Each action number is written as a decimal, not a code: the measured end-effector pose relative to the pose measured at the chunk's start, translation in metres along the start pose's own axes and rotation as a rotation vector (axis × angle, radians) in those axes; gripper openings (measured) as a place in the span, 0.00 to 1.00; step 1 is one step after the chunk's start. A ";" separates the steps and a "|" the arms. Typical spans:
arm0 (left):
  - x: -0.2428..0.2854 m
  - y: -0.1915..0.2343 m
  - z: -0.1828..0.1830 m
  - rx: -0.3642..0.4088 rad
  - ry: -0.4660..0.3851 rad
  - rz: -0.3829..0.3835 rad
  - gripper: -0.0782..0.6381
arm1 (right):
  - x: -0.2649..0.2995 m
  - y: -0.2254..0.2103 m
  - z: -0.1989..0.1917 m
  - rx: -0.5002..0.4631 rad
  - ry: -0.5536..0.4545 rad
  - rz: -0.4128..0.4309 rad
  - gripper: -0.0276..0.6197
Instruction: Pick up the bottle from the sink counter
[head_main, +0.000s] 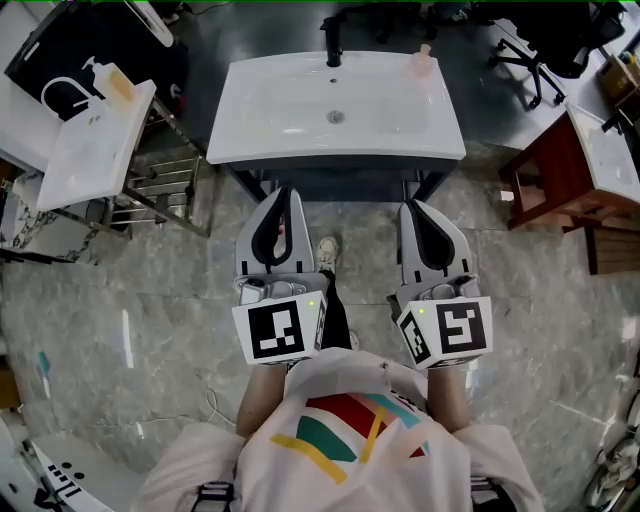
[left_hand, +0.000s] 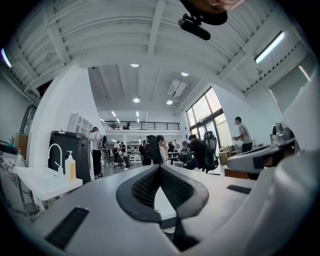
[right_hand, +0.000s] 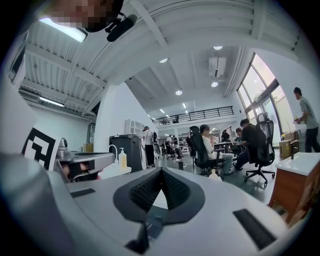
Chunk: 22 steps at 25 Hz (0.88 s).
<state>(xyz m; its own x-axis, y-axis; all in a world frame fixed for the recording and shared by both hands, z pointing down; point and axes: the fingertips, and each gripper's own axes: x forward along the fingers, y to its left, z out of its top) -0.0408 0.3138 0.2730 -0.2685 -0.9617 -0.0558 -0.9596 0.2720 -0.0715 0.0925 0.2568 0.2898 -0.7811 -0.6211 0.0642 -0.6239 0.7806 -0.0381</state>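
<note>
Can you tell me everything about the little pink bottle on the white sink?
The bottle is small and pale pink, probably plastic, with a narrower top. It stands upright at the back right corner of the white sink counter, to the right of the black tap. Only the counter touches it. The left tongs and right tongs are both well short of it. Any label is too small to tell.
</note>
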 end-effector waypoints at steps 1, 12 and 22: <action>0.005 0.002 -0.001 0.002 0.002 0.000 0.13 | 0.006 -0.002 -0.001 0.004 0.000 -0.001 0.06; 0.093 0.036 -0.002 -0.010 -0.007 0.008 0.13 | 0.097 -0.025 0.005 0.005 0.010 -0.005 0.06; 0.214 0.091 -0.001 -0.014 -0.012 0.018 0.13 | 0.225 -0.050 0.033 -0.010 0.002 0.002 0.06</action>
<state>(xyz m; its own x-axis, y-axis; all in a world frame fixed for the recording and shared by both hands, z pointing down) -0.1859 0.1328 0.2553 -0.2851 -0.9560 -0.0685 -0.9557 0.2891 -0.0562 -0.0535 0.0758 0.2733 -0.7822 -0.6195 0.0660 -0.6220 0.7825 -0.0281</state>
